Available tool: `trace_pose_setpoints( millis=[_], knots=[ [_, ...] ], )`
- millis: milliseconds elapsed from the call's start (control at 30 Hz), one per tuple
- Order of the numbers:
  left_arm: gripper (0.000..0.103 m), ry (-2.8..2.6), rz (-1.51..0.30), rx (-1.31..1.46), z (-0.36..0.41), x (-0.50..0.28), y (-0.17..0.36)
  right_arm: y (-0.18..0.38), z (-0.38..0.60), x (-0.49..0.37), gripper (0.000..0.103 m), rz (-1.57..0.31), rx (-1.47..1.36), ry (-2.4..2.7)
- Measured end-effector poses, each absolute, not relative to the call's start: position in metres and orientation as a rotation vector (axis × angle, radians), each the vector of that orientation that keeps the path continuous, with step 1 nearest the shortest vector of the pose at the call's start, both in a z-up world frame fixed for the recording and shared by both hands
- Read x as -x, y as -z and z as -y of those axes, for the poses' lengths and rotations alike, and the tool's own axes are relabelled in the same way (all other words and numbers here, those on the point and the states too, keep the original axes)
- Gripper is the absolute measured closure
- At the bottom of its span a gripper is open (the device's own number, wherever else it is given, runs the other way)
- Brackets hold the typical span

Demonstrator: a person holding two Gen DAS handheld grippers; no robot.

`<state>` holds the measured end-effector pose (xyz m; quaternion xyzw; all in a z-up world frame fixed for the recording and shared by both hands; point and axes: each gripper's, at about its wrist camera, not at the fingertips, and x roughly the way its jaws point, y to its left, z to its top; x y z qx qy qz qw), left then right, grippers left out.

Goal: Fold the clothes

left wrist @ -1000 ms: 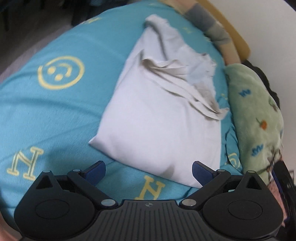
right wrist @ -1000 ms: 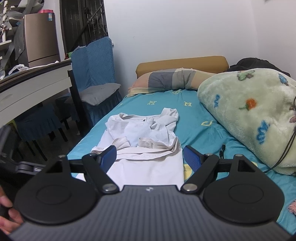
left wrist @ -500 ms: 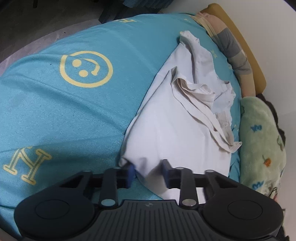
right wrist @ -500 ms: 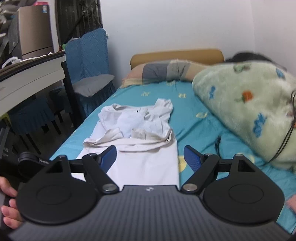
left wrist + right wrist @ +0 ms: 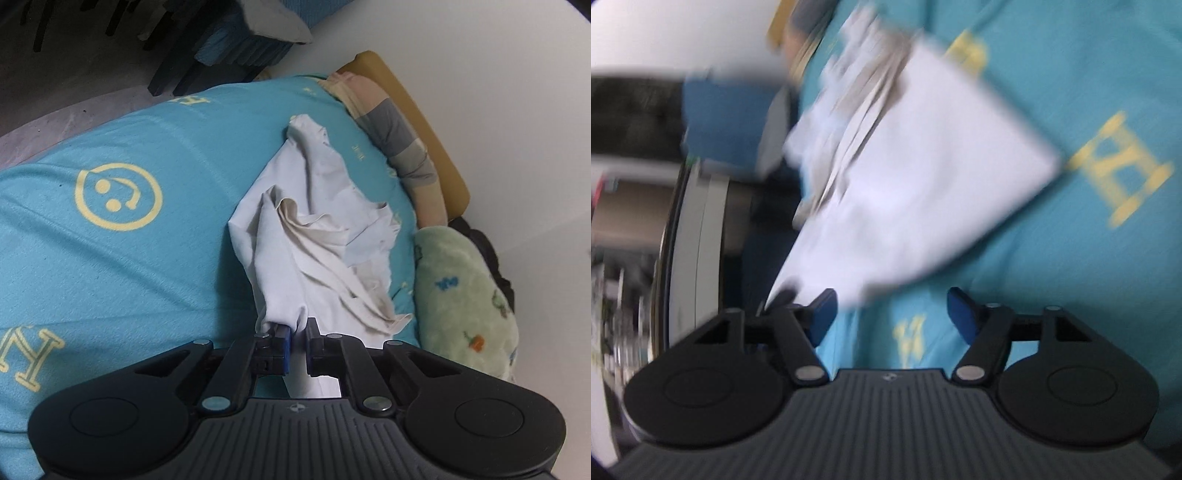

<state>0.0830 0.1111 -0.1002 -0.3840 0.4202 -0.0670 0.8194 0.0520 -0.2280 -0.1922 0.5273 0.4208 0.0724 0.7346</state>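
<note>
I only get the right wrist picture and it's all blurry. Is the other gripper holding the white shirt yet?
Observer: Yes. The left gripper is pinched shut on a corner of the white shirt, and the cloth is pulled up into a ridge from there.
Operator: Is there stuff near the shirt I can't see?
Observer: A green fleecy blanket lies just beside it, on the far side from the smiley face printed on the blue sheet.
Operator: And at the top of the bed?
Observer: A striped pillow rests against a tan headboard.
</note>
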Motion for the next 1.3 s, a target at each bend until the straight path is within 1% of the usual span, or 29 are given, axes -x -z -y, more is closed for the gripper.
trace_pose_setpoints(
  millis=[67,100,133,167,200,233,300,467,533,733,833,967,1133,1233,1300],
  knots=[
    [0.095,0.148,-0.883,0.837,-0.111,-0.084,0.098,0.194,0.243,-0.047,0.039,-0.866,-1.195,-0.07],
    [0.095,0.152,-0.879,0.847,-0.112,-0.084,0.097,0.195,0.25,-0.045,0.049,-0.84,-1.205,-0.027],
    [0.095,0.157,-0.875,0.85,-0.113,-0.085,0.096,0.197,0.253,-0.045,0.063,-0.836,-1.215,-0.014],
    [0.095,0.159,-0.874,0.838,-0.112,-0.087,0.094,0.198,0.256,-0.045,0.069,-0.832,-1.224,0.0],
    [0.096,0.161,-0.873,0.826,-0.112,-0.087,0.092,0.199,0.259,-0.045,0.083,-0.829,-1.233,0.014],
    [0.096,0.164,-0.871,0.814,-0.111,-0.087,0.09,0.201,0.262,-0.045,0.092,-0.825,-1.242,0.027],
    [0.096,0.179,-0.85,0.804,-0.11,-0.087,0.084,0.196,0.266,-0.043,0.094,-0.785,-1.238,0.034],
    [0.096,0.222,-0.761,0.777,-0.118,-0.074,0.05,0.152,0.264,-0.037,0.096,-0.642,-1.104,-0.051],
    [0.096,0.233,-0.741,0.744,-0.119,-0.067,0.029,0.127,0.264,-0.033,0.096,-0.614,-1.071,-0.072],
    [0.096,0.312,-0.692,0.766,-0.126,-0.032,-0.031,0.053,0.268,-0.012,0.096,-0.534,-0.989,-0.14],
    [0.096,0.365,-0.714,0.784,-0.128,0.003,-0.045,0.028,0.27,0.019,0.096,-0.507,-0.938,-0.148],
    [0.096,0.381,-0.708,0.793,-0.13,0.066,-0.042,0.027,0.264,0.091,0.096,-0.461,-0.964,-0.134],
    [0.096,0.389,-0.705,0.822,-0.128,0.13,-0.027,0.045,0.258,0.179,0.096,-0.414,-1.03,-0.077],
    [0.096,0.412,-0.697,0.893,-0.126,0.125,-0.016,0.048,0.261,0.186,0.096,-0.43,-1.027,-0.036],
    [0.096,0.4,-0.702,0.884,-0.119,0.101,-0.015,0.048,0.265,0.173,0.096,-0.434,-1.021,-0.025]
  ],
)
